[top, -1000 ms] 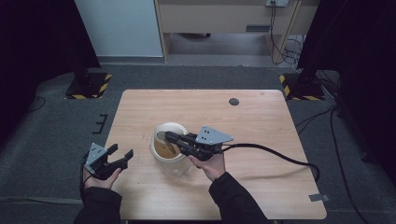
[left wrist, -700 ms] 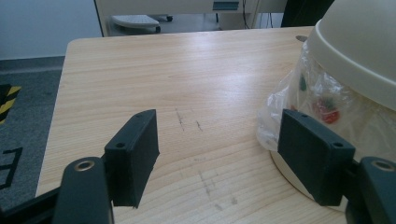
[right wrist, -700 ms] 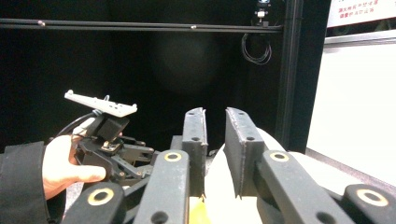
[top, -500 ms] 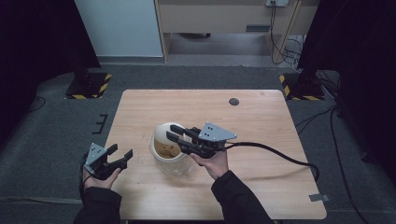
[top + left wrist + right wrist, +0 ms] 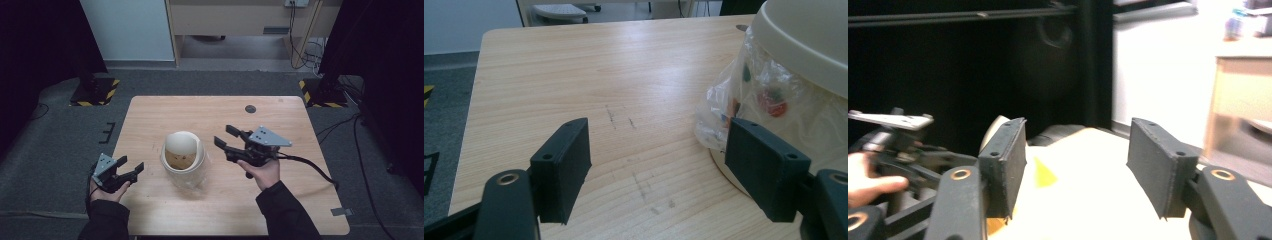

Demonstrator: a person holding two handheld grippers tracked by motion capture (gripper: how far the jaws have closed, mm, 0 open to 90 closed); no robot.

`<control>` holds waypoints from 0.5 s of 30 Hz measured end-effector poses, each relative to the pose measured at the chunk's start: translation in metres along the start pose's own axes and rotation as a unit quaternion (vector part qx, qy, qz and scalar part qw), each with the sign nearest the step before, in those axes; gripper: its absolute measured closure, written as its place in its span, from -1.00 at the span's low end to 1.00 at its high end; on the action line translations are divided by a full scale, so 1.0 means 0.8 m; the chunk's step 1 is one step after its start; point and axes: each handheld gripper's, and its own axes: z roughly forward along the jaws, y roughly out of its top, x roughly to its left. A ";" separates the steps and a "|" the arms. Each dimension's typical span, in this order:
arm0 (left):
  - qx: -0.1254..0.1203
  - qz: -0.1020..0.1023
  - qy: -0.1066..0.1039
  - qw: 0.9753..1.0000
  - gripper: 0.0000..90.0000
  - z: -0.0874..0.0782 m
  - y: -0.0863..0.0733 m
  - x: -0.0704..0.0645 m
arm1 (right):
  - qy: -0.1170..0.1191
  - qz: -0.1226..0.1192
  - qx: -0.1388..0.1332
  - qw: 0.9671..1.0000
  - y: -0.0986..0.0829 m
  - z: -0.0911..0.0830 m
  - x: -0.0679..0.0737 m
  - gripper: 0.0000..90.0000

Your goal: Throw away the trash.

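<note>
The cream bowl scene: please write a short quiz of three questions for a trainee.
1. True or false: the right gripper is shut on the cream bowl.
2. What lies under and around the bowl? A) clear plastic bag B) folded towel C) metal tray
3. Which gripper has the bowl just beside one of its jaws in its own view?

Key:
1. False. It is open, apart from the bowl.
2. A, the clear plastic bag.
3. The left gripper, open.
</note>
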 end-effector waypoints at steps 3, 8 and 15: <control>0.002 -0.002 0.000 1.000 -0.44 0.001 0.000 0.000 | -0.042 0.018 0.011 0.999 -0.014 -0.024 -0.023 -0.19; 0.001 0.000 0.000 1.000 -0.46 0.001 0.002 0.000 | -0.095 0.034 0.042 0.994 -0.044 -0.061 -0.061 -0.30; 0.010 -0.002 0.004 1.000 -0.49 0.000 0.000 0.006 | -0.158 0.075 0.105 0.979 -0.093 -0.108 -0.106 -0.41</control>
